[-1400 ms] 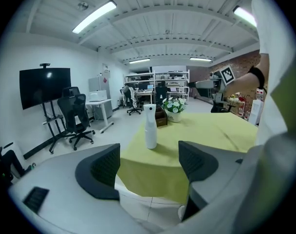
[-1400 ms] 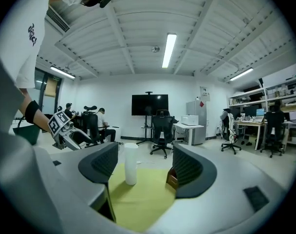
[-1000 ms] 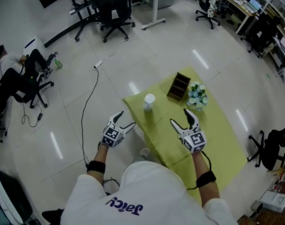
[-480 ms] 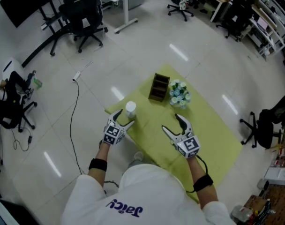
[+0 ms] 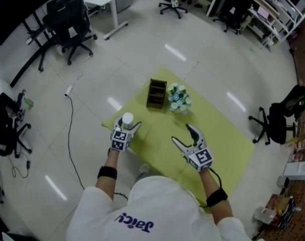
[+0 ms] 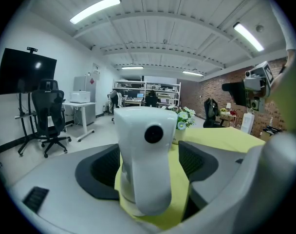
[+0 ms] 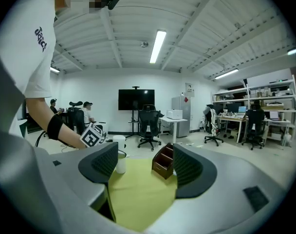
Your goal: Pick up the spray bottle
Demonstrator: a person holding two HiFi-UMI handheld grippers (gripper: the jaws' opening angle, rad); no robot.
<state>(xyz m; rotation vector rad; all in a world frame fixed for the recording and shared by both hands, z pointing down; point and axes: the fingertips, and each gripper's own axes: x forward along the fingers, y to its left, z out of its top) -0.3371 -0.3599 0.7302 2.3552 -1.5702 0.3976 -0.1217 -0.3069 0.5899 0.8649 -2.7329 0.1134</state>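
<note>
1. At the left corner of the table [image 5: 227, 139], on its yellow-green cloth, the spray bottle [image 5: 127, 119] stands upright. It is well apart from the wooden organiser [image 5: 156, 93] and the flowers [image 5: 176, 98] at the far side.
2. Around the bottle's white head sits the left gripper [image 5: 127, 126], jaws apart, one on each side. Pad contact cannot be confirmed. Recommended: close squarely on the head or neck and keep the gripper level, so the bottle is not tipped toward the nearby table edge. Then lift straight up.
3. Over the cloth at mid-table hangs the right gripper [image 5: 183, 134], jaws apart with nothing between them. Keep it clear of the lift.
4. Bottle body: mostly hidden below the head in the left gripper view, and the head view shows only the top. Fill level, and hence weight, cannot be judged.
5. Trigger: not discernible. The dark round spot [image 6: 153, 134] on the head is presumably the nozzle.
</note>
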